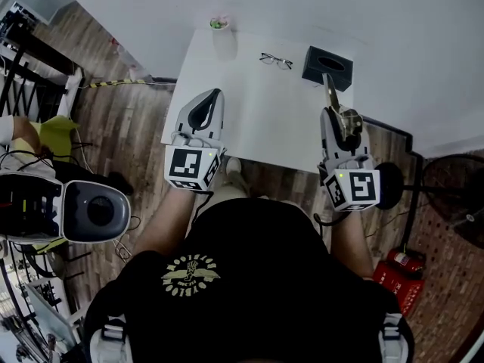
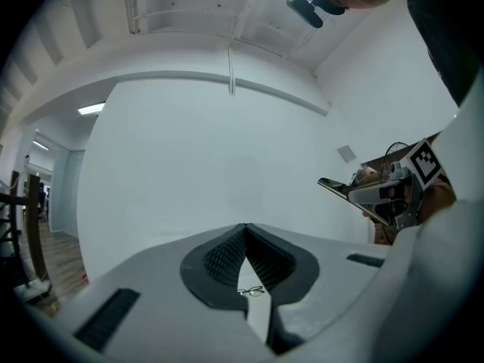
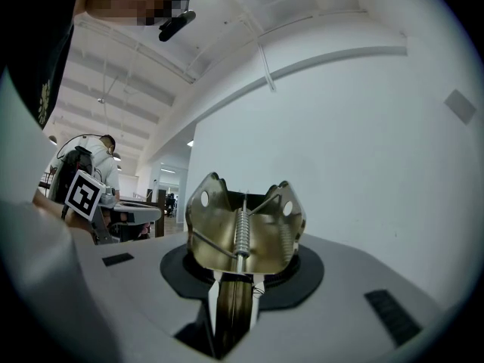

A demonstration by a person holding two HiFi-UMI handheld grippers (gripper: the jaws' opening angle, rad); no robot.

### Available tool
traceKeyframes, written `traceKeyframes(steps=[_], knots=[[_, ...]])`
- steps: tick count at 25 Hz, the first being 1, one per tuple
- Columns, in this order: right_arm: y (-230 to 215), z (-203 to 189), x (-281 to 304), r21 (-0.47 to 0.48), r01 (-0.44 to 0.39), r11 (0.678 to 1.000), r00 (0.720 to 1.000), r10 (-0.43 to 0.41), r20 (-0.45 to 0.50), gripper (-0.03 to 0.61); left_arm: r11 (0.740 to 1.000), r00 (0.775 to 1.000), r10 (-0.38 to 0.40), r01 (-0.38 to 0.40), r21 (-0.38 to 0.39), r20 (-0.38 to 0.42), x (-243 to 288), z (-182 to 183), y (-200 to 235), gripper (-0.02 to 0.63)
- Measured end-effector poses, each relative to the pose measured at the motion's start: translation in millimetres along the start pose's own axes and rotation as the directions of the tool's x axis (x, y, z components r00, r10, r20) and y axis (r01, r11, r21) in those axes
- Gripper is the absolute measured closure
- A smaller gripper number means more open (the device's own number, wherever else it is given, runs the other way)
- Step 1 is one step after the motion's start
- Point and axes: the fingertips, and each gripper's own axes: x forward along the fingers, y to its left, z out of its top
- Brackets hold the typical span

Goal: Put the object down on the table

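Counts: 1 counter, 1 glasses, 1 black box, 1 cup upper centre, 1 metal clip. Grippers, 2: left gripper, right gripper. Right edge: 1 fan.

I see a white wall at twelve o'clock, plank floor at nine, a white table straight ahead.
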Motion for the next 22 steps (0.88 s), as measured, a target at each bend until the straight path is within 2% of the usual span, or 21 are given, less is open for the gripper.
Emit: traceKeyframes(steps=[22], knots=[[-24,-16,91,0.016,0.028,0.999,0.998,-0.027,-0.048,0.468,0.999,0.997,-0.052,0.051,-0.018,-0.058,79,-30,48,0.606]])
